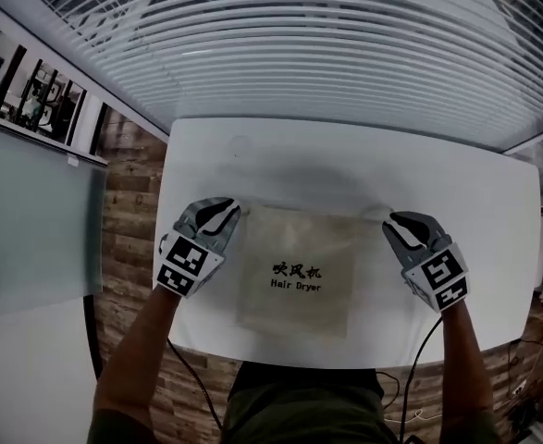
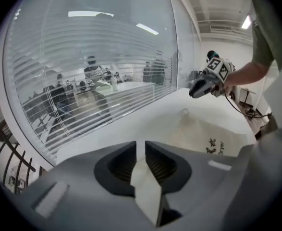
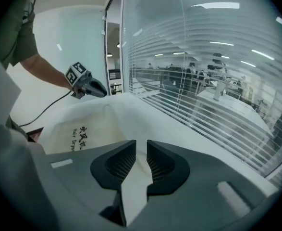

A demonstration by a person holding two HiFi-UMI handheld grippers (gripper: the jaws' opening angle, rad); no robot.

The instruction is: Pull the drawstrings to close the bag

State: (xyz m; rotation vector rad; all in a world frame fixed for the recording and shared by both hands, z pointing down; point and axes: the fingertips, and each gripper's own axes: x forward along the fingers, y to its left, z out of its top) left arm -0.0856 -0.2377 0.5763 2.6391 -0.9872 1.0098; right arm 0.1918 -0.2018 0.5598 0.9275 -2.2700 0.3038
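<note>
The white table is the biggest thing here, smooth and matte with rounded corners, and it spreads out well past the bag on every side. Beyond the bag's top edge runs a glass wall with thin horizontal blinds.

The bag lies flat in the middle of the table in front of me. It is a cream cloth rectangle, soft and slightly wrinkled, with its mouth along the far edge.

My left tongs sit at the bag's top left corner and my right tongs at its top right corner. Both are grey, and each carries a cube with black-and-white square markers on the side nearer me. They are well apart, with the whole width of the bag between them.

Each pair has dark, ribbed pads. The left pair is clenched almost closed on a flat, pale strip of drawstring that runs back between the pads. The right pair is pinched the same way on its own drawstring. A small loop of cord shows just beside the bag's top right corner, right by the tips of my right tongs.

Smallest is the black print in the middle of the bag: three characters with "Hair Dryer" below them.
</note>
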